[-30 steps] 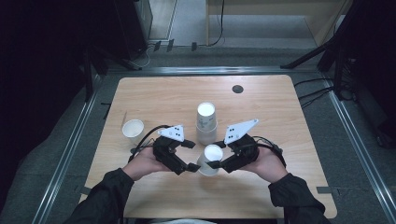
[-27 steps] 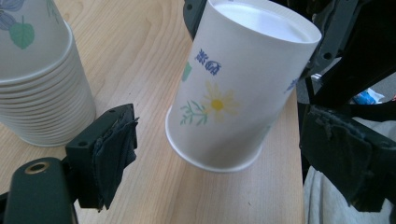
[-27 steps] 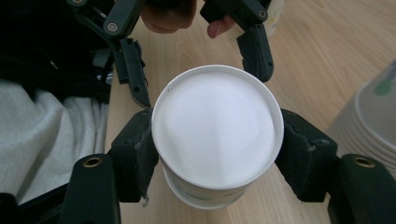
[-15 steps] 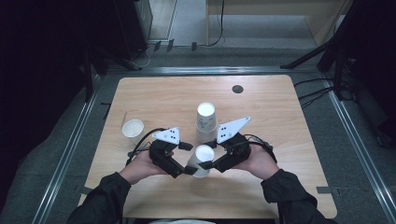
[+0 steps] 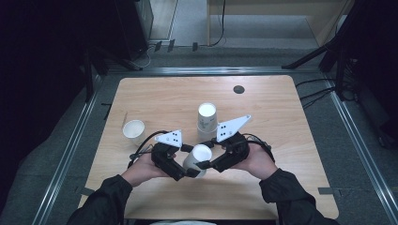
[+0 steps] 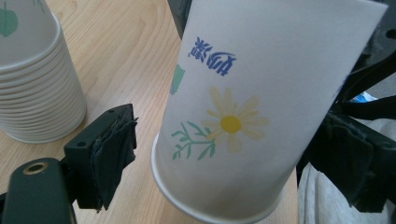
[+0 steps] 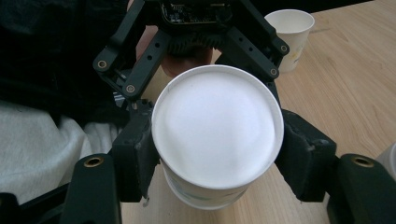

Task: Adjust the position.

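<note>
1. Grip first: my right tool (image 7: 217, 154) is clenched on the upside-down paper cup (image 7: 217, 135), one pad on each side of its wall just below the flat base, so the cup cannot slip while I work on it.
2. My left tool (image 6: 224, 163) stands released around the same cup (image 6: 261, 112); the near pad sits apart from the daisy-printed wall, and I cannot tell whether the far pad touches. I judge it is placed there to take the lower part near the rim.
3. From above, the cup (image 5: 197, 159) hangs between both tools, my left tool (image 5: 180, 166) on one side and my right tool (image 5: 213, 164) on the other, tilted and lifted a little off the surface (image 5: 291, 140). Holding from two sides looks meant for pulling one cup out of another, though I cannot see whether more than one is nested here.
4. Just beyond my tools stands the stack of cups (image 5: 207, 121), also mouth down, near enough to draw from.
5. Farther out past my left tool, a single cup (image 5: 134, 130) sits mouth up, apart from the stack, likely one set aside.
</note>
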Demonstrator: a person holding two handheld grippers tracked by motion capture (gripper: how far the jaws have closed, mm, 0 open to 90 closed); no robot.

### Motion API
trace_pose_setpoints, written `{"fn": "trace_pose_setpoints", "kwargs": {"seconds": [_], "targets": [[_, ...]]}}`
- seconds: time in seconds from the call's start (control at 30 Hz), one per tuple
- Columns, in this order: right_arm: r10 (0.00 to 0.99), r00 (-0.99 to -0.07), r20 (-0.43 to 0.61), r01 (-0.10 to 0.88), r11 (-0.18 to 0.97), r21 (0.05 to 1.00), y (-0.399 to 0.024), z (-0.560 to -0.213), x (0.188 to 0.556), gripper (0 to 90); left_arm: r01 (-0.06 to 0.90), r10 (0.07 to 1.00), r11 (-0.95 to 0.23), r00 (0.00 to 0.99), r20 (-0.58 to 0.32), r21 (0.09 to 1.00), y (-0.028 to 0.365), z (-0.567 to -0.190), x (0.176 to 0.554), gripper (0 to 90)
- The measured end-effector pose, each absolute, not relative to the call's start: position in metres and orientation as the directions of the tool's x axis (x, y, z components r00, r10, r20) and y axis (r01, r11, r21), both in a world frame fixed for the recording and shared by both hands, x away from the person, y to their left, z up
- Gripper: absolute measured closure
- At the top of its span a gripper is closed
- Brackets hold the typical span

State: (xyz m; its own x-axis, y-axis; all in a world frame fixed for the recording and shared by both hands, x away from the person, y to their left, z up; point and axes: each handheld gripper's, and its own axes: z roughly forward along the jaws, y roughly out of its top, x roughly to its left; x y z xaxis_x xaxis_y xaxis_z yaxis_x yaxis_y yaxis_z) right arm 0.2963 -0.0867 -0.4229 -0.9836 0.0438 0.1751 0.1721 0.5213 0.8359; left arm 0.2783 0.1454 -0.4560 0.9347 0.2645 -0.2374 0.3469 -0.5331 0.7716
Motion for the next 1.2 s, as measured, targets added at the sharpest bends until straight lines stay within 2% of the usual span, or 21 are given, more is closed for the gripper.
{"fn": "trace_pose_setpoints", "kwargs": {"seconds": [0.2,0.4,0.47,0.5,0.77,1.2], "targets": [[0.04,-0.982,0.183,0.178,0.509,0.842,-0.0861,-0.4214,0.2958,35.5,0.343,0.266,-0.528,0.936,-0.233,0.777,0.1457,-0.4568,0.2783,11.0],[0.041,-0.981,0.187,0.181,0.511,0.84,-0.086,-0.422,0.2966,35.5,0.326,0.255,-0.529,0.942,-0.22,0.784,0.1454,-0.4573,0.2768,15.2],[0.041,-0.982,0.186,0.18,0.514,0.839,-0.0855,-0.4227,0.2967,35.6,0.321,0.256,-0.529,0.943,-0.213,0.785,0.1453,-0.4567,0.2758,17.9],[0.044,-0.982,0.184,0.18,0.514,0.839,-0.0855,-0.4228,0.2968,35.6,0.308,0.241,-0.529,0.948,-0.207,0.791,0.1462,-0.4561,0.275,23.0],[0.045,-0.978,0.205,0.199,0.512,0.835,-0.0862,-0.4237,0.2984,35.9,0.29,0.225,-0.535,0.954,-0.197,0.794,0.1458,-0.455,0.2735,28.0],[0.05,-0.974,0.222,0.216,0.514,0.83,-0.0865,-0.4255,0.2998,35.9,0.276,0.226,-0.546,0.958,-0.178,0.791,0.1458,-0.4536,0.2735,30.7]]}}
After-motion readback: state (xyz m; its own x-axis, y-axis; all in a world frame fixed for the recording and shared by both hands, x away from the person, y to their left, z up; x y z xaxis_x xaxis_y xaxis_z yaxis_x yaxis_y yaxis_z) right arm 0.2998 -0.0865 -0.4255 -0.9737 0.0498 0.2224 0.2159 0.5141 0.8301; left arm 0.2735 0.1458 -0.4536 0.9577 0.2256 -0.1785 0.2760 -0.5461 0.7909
